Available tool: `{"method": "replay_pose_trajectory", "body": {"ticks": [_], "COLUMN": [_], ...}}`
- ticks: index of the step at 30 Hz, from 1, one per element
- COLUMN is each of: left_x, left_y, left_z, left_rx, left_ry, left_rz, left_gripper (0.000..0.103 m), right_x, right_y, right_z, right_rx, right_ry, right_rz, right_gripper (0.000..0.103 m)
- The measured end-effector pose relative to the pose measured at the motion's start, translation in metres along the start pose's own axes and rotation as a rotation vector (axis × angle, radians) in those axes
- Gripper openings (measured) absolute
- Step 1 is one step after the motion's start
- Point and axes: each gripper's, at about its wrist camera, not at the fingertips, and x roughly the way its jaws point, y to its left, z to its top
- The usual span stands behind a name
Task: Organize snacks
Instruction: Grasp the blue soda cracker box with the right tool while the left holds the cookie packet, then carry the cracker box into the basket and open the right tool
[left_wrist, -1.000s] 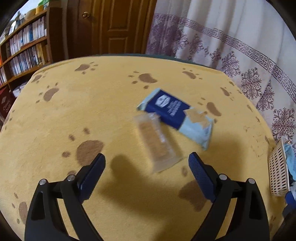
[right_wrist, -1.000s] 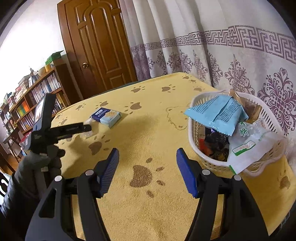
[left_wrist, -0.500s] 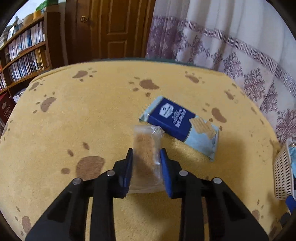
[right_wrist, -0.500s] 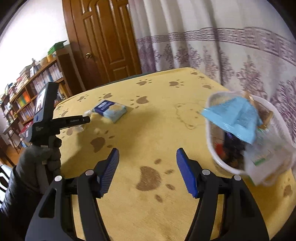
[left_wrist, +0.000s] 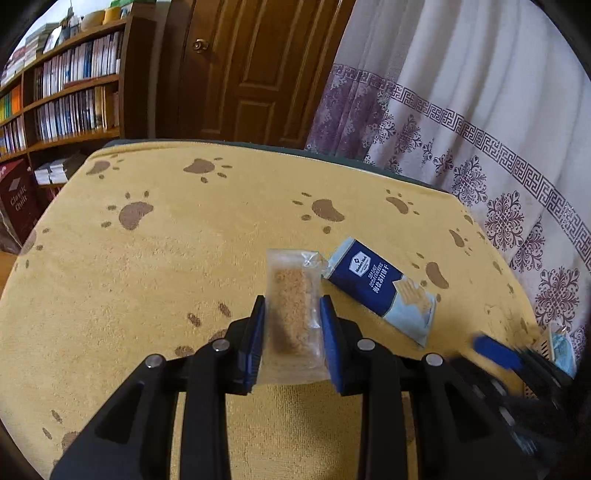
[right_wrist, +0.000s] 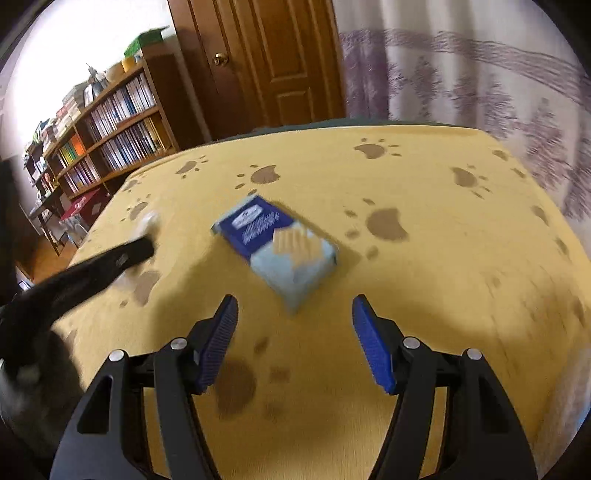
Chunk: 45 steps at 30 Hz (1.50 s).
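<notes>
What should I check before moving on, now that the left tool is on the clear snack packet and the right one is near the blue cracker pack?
1. Left tool shut on the clear snack packet: ok.
2. Packet off the yellow cloth: cannot tell.
3. Right tool open, nothing between its pads: ok.
4. Blue cracker pack lying flat ahead of the right tool: ok.
5. Basket visible at the edge: ok; free room inside: cannot tell.

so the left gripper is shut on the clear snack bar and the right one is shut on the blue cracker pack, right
Not quite. The left gripper is shut on the clear snack bar, but the right gripper is open and holds nothing. The right wrist view shows the blue cracker pack lying on the yellow cloth, ahead of its fingertips.
</notes>
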Motion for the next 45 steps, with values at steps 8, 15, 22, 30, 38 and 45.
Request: {"method": "replay_pose_trajectory", "body": {"ticks": [8, 15, 22, 30, 38, 45], "left_x": [0.004, 0.006, 0.003, 0.001, -0.003, -0.01], "left_y": [0.011, 0.018, 0.025, 0.028, 0.027, 0.022], "left_z": [0.002, 0.003, 0.005, 0.006, 0.008, 0.009], "left_rx": [-0.032, -0.056, -0.089, -0.097, -0.102, -0.101], "left_ry": [0.0, 0.005, -0.007, -0.012, -0.023, -0.036], "left_rz": [0.002, 0.002, 0.004, 0.0, -0.015, -0.039], "left_gripper": [0.029, 0.029, 0.029, 0.03, 0.03, 0.03], "right_x": [0.046, 0.055, 0.06, 0.071, 0.035, -0.017], "right_y": [-0.017, 0.002, 0.041, 0.059, 0.052, 0.04], "right_z": [0.048, 0.044, 0.031, 0.027, 0.013, 0.001], "right_rx": [0.085, 0.035, -0.14, -0.219, -0.148, -0.084], "right_ry": [0.05, 0.086, 0.082, 0.056, 0.008, -0.065], "right_rz": [0.097, 0.147, 0.019, -0.096, -0.1, -0.102], "right_gripper": [0.066, 0.071, 0.071, 0.058, 0.051, 0.051]}}
